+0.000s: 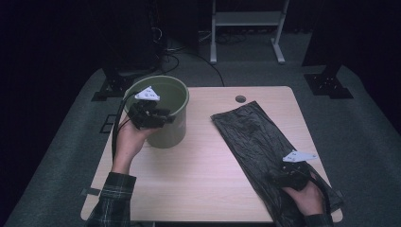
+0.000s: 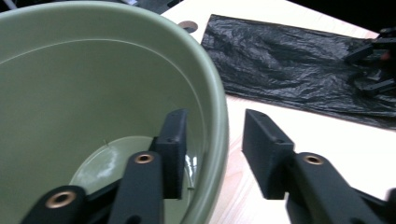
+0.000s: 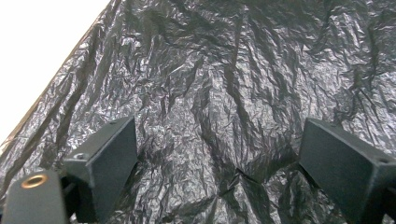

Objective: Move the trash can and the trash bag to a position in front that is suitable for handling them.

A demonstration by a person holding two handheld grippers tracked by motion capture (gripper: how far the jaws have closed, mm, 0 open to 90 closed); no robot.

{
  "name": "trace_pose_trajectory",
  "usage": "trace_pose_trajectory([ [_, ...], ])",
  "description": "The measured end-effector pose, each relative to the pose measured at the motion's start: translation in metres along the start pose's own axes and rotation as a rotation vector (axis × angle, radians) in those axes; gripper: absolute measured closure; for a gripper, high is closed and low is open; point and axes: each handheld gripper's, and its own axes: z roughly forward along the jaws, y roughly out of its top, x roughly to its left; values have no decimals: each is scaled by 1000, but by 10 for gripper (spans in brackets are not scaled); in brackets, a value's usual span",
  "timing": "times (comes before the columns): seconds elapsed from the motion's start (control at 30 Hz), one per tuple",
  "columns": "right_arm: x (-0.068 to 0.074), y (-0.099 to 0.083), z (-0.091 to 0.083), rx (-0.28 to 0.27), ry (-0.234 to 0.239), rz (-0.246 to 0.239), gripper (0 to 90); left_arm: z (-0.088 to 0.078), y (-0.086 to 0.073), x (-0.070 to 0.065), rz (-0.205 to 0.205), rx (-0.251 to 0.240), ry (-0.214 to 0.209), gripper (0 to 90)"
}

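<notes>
Now the left tongs [image 2: 212,156] straddle the green bucket [image 2: 93,84] rim, apart; the right tongs [image 3: 219,163] stand wide over the black bag [image 3: 224,70].

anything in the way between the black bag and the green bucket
Nothing visible: bare table lies between the black bag and the green bucket. The left gripper straddles the bucket's rim, and the right gripper stands open over the bag.

The round olive-green plastic bucket [image 2: 93,84] has a smooth, softly satin wall, with a whitish scuffed patch on its inner floor. The flat black plastic bag [image 3: 224,93] is thin, crinkled film whose many creases catch glossy highlights. The pale wood-grain tabletop [image 1: 198,161] looks smooth and matt, and the left gripper [image 2: 212,149] has matt black jaws with brass-coloured metal eyelets.
</notes>
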Motion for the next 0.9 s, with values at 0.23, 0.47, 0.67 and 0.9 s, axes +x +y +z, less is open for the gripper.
trace_pose_trajectory([
  [0.23, 0, 0, 0, 0, 0, 0, 107, 2, 1, -1, 33, 13, -2, 756],
  [0.47, 0, 0, 0, 0, 0, 0, 107, 2, 1, -5, 47, 12, -1, 783],
  [0.67, 0, 0, 0, 0, 0, 1, 107, 0, 2, -12, 43, 20, -25, 798],
  [0.9, 0, 0, 0, 0, 0, 0, 107, -1, 1, -25, 68, 15, -53, 798],
])
